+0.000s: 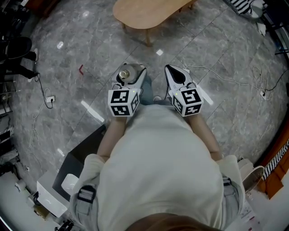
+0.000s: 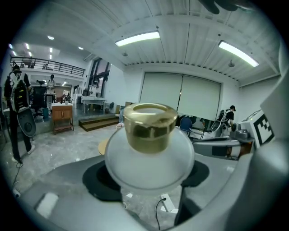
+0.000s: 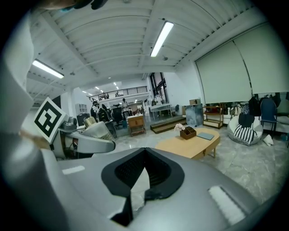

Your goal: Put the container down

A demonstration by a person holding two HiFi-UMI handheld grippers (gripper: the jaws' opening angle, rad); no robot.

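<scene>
We note a grey marble floor (image 1: 226, 113) with a wooden table (image 1: 144, 13) at the far side. The person (image 1: 158, 167) stands nearer, both forearms held forward. The two grippers sit side by side above the floor, pointing toward the table. The left gripper (image 1: 132, 73) is clenched on the container (image 2: 149, 155), a frosted white round vessel with a gold cap (image 2: 150, 125). It sits upright between the jaws, the dark pads pressing its sides, clear of the floor. The right gripper (image 3: 143, 155) has its jaws together, grasping nothing.

Bright ceiling strip lights (image 2: 137, 39), fisheye-warped edges
</scene>
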